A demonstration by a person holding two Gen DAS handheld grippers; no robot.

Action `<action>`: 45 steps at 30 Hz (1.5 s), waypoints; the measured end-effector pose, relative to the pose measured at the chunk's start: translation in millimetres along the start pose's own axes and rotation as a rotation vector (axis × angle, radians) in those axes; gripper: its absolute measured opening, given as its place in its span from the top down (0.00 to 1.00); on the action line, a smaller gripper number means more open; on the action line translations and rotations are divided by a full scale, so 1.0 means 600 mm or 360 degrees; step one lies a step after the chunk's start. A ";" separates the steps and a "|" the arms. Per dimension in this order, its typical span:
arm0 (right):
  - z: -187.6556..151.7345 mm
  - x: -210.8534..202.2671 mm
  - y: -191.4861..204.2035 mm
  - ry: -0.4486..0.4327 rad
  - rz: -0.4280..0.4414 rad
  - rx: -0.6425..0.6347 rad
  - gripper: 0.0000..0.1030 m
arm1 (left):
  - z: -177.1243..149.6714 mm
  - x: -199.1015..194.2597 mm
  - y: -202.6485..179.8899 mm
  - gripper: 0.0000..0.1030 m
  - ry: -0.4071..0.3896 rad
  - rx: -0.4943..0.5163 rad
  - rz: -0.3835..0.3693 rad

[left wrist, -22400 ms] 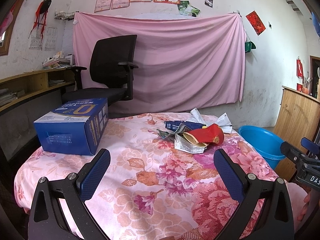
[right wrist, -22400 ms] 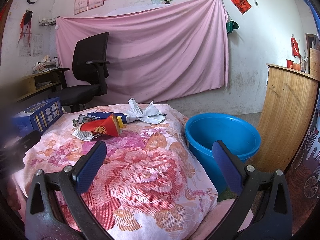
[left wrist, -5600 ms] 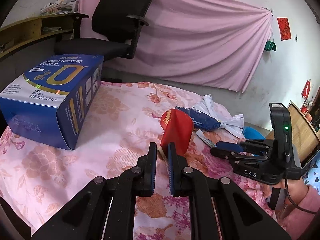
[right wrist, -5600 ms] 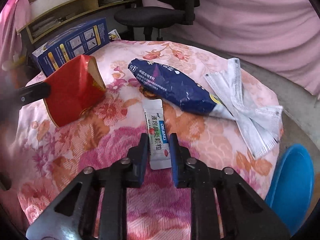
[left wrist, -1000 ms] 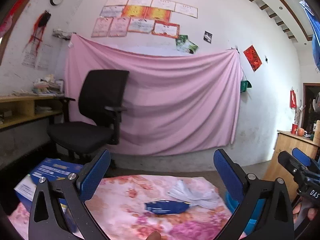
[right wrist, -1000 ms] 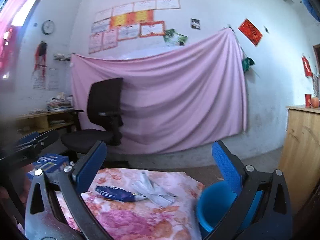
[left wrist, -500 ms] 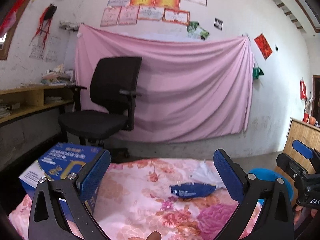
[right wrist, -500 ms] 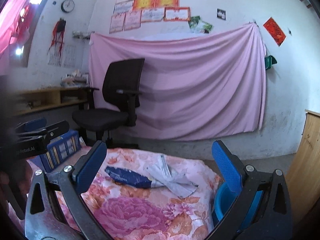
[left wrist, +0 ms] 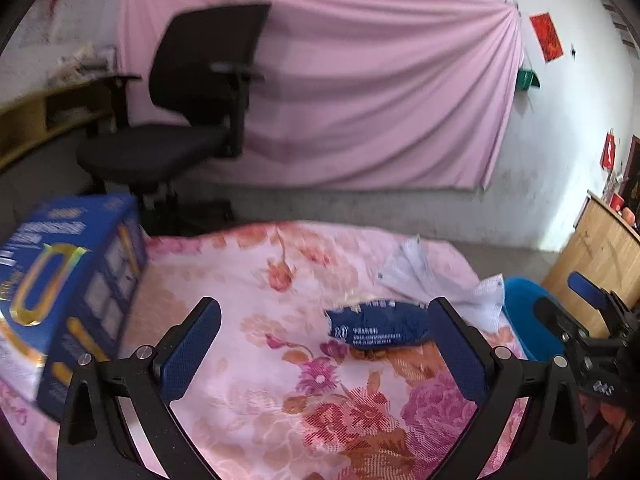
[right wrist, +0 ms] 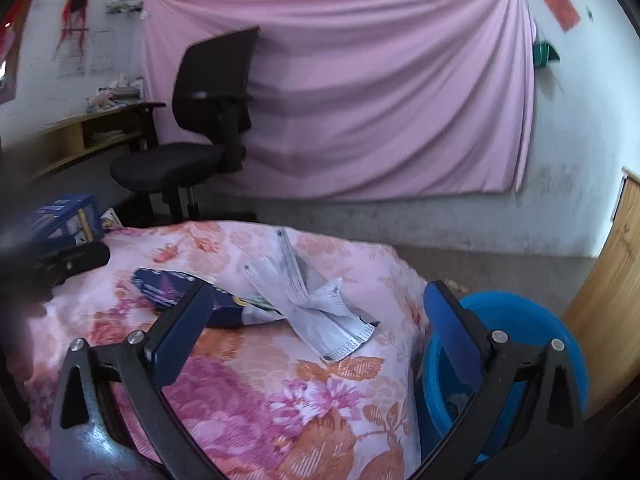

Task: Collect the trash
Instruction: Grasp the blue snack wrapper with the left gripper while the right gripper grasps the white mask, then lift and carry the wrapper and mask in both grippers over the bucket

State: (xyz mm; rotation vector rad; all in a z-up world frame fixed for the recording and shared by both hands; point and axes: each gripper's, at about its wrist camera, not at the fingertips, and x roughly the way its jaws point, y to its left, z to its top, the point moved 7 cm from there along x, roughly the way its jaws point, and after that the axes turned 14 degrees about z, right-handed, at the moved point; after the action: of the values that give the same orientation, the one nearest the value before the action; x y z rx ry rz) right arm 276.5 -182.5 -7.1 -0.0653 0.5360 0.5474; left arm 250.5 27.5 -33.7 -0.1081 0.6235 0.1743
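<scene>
Tipped back down toward the table (left wrist: 248, 432) since half a second ago. Blue bin (right wrist: 516, 320) just past its right edge. Navy packet (left wrist: 376, 326) mid-cloth, face masks (right wrist: 316, 300) touching it. Left gripper (left wrist: 324, 344) and right gripper (right wrist: 316, 332) fingers spread wide, empty. Better one piece per hand, pinching low.

On the table (left wrist: 248, 408), the packet (left wrist: 376, 326) lies beside the masks (right wrist: 308, 296) (touching), box (left wrist: 60, 292) far left.

Dark blue crinkled plastic packet (left wrist: 376, 326) lies flat on the floral cloth, touching crumpled white face masks (right wrist: 310, 300). Round blue plastic basin (right wrist: 516, 320) stands beside the table.
</scene>
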 end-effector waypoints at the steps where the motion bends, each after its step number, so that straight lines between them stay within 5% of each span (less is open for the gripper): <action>1: -0.001 0.009 -0.006 0.0030 0.0006 0.0021 0.00 | -0.002 0.013 -0.002 0.03 0.0047 0.0000 -0.0011; 4: -0.008 0.037 -0.035 0.0120 0.0031 0.0128 0.00 | -0.008 0.043 -0.008 0.06 0.0164 -0.0021 -0.0085; 14: -0.022 0.127 -0.077 0.0410 0.0117 0.0280 0.00 | -0.033 0.111 -0.038 0.63 0.0501 -0.0061 -0.0296; 19: -0.050 0.159 -0.085 0.0567 0.0203 0.0393 0.05 | -0.033 0.110 -0.040 0.77 0.0509 -0.0100 -0.0315; 21: -0.050 0.151 -0.088 0.0553 0.0205 0.0422 0.11 | -0.031 0.103 -0.041 0.83 0.0487 -0.0096 -0.0324; 26: -0.053 0.132 -0.081 0.0529 0.0248 0.0464 0.51 | -0.024 0.087 -0.039 0.91 0.0436 -0.0091 -0.0348; 29: -0.047 0.109 -0.069 0.0465 0.0267 0.0446 0.65 | -0.023 0.066 -0.040 0.95 0.0404 -0.0079 -0.0392; 45: 0.043 -0.065 -0.020 -0.0128 0.0084 0.0102 0.68 | 0.009 -0.086 -0.080 0.99 -0.0067 0.0119 -0.0439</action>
State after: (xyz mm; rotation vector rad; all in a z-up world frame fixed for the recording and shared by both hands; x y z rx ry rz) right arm 266.3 -206.3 33.8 0.0320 0.4773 0.5813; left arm 221.8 -25.2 3.4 -0.1170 0.5661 -0.1129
